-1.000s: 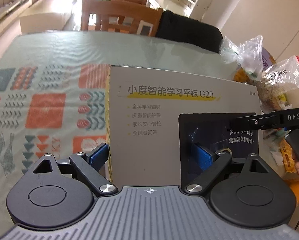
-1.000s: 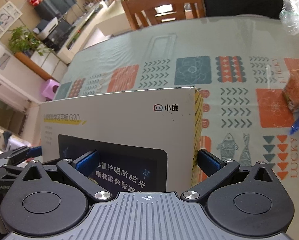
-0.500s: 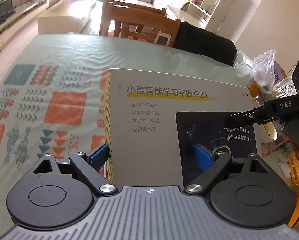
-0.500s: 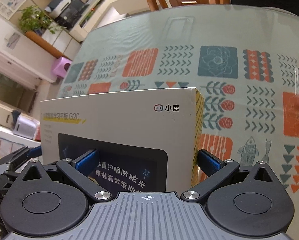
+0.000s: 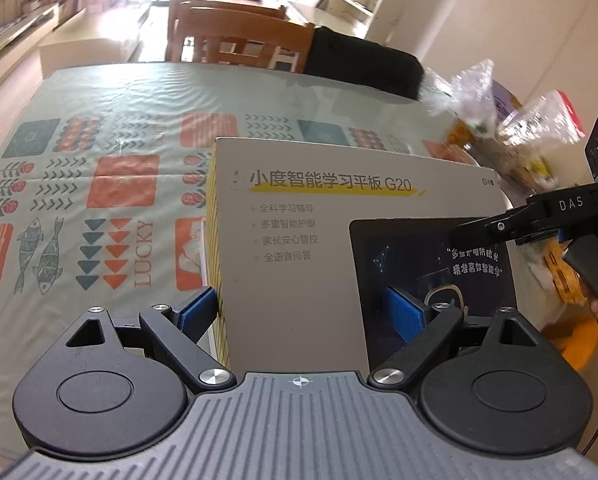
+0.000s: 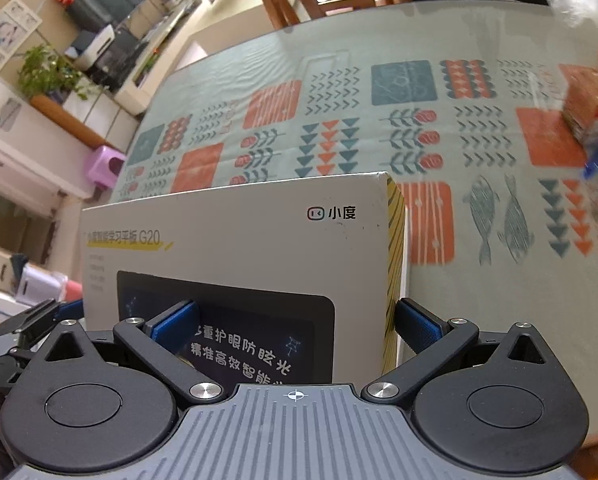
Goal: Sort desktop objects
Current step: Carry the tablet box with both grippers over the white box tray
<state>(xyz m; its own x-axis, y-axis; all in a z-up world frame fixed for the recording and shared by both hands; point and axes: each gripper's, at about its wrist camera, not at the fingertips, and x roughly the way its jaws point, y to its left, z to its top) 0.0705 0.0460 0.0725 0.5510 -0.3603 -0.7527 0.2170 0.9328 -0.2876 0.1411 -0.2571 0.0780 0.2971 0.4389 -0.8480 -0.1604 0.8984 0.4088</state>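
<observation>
A flat grey tablet box (image 5: 339, 216) with Chinese print and a tablet picture is held above the patterned tablecloth. My left gripper (image 5: 299, 314) is shut on the box's left edge, one blue pad (image 5: 197, 312) under it and one on top. My right gripper (image 6: 295, 328) is shut on the box's right edge (image 6: 259, 240) in the same way. The right gripper's finger also shows in the left wrist view (image 5: 511, 224), over the tablet picture. The box looks roughly level.
The table (image 5: 99, 128) carries a green and orange patterned cloth. Plastic snack bags (image 5: 511, 128) crowd its right end. A wrapped snack and a blue clip (image 6: 595, 128) lie at the right. Wooden chairs (image 5: 235, 36) stand at the far edge.
The box, held by both grippers, has shifted over the table; the background has moved and the snack bags sit farther right. Both grips are unchanged.
</observation>
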